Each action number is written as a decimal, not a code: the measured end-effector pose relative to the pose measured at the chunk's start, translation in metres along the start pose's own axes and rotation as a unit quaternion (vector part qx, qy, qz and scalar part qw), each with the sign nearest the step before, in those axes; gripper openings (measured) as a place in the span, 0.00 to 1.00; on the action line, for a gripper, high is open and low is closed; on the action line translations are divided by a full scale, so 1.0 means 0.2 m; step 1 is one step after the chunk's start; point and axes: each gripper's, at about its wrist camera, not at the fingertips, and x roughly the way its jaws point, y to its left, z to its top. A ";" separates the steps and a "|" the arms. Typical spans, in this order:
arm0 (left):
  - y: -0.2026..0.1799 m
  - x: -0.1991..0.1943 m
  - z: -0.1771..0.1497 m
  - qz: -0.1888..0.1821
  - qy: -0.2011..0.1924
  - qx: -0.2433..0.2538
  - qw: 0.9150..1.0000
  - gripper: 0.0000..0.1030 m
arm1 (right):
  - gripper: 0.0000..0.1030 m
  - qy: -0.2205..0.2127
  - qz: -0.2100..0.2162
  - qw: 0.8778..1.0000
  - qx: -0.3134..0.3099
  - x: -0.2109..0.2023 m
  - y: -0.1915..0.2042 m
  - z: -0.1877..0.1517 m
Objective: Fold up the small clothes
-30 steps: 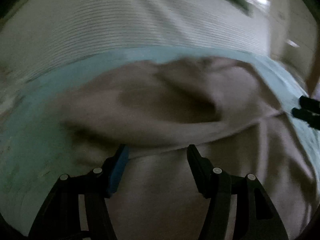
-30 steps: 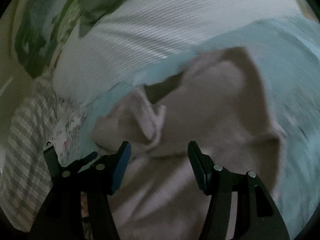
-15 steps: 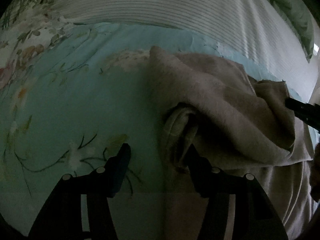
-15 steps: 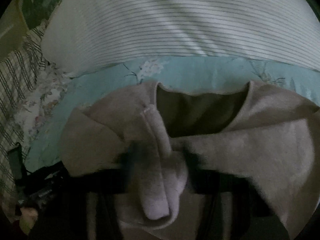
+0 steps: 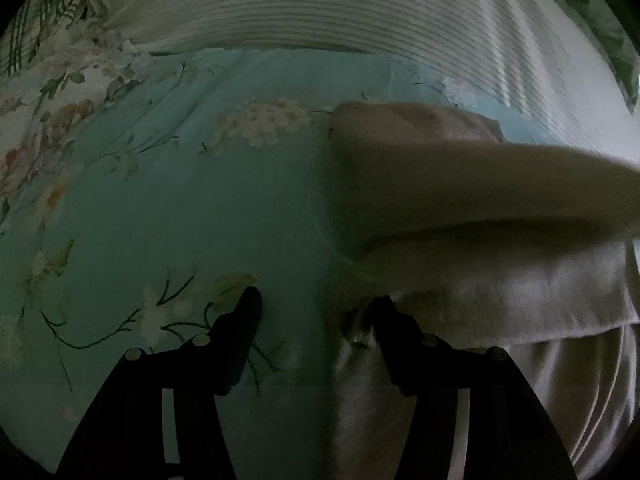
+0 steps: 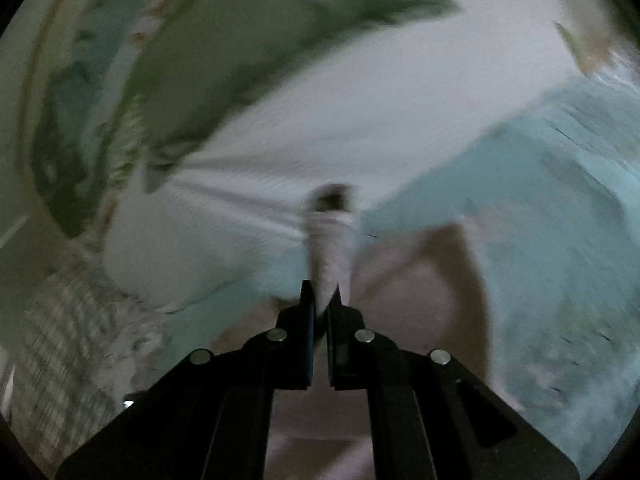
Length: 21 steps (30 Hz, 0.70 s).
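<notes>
A small beige garment (image 5: 460,200) lies on the teal floral bedsheet (image 5: 160,200), right of centre in the left wrist view, with one part stretched across it as a blurred band. My left gripper (image 5: 316,308) is open, its right finger (image 5: 384,320) at the garment's left edge, nothing between the jaws. In the right wrist view my right gripper (image 6: 322,300) is shut on the garment's sleeve (image 6: 330,240), whose cuff sticks up beyond the fingertips. The rest of the garment (image 6: 432,300) hangs below to the right. This view is blurred by motion.
A white ribbed pillow (image 5: 340,8) lies along the far side of the sheet and also shows in the right wrist view (image 6: 340,120). A green leaf-print pillow (image 6: 240,40) lies behind it. Striped and floral bedding (image 6: 68,340) lies at lower left.
My right gripper has closed on the sleeve and lifted it, swinging fast. The left gripper stayed open and shifted slightly along the garment's left edge; a fold of cloth now stretches across its view.
</notes>
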 end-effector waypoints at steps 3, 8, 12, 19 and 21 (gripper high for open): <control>-0.04 0.00 0.01 0.016 -0.003 0.002 1.000 0.55 | 0.06 0.028 -0.028 0.999 0.033 0.06 -0.16 -0.10; 0.02 -0.01 -0.01 0.012 -0.009 -0.030 0.999 0.55 | 0.06 0.048 -0.048 0.997 0.044 0.12 -0.26 -0.23; 0.00 -0.04 -0.05 0.013 -0.016 -0.012 1.000 0.50 | 0.06 0.051 -0.071 0.996 0.030 0.13 -0.29 -0.26; -0.01 -0.11 -0.08 -0.011 -0.024 -0.009 1.000 0.35 | 0.06 0.018 -0.078 0.997 0.012 0.04 -0.27 -0.27; 0.00 -0.16 -0.07 -0.020 -0.036 -0.015 0.999 0.36 | 0.08 0.042 -0.094 0.994 0.020 0.07 -0.31 -0.26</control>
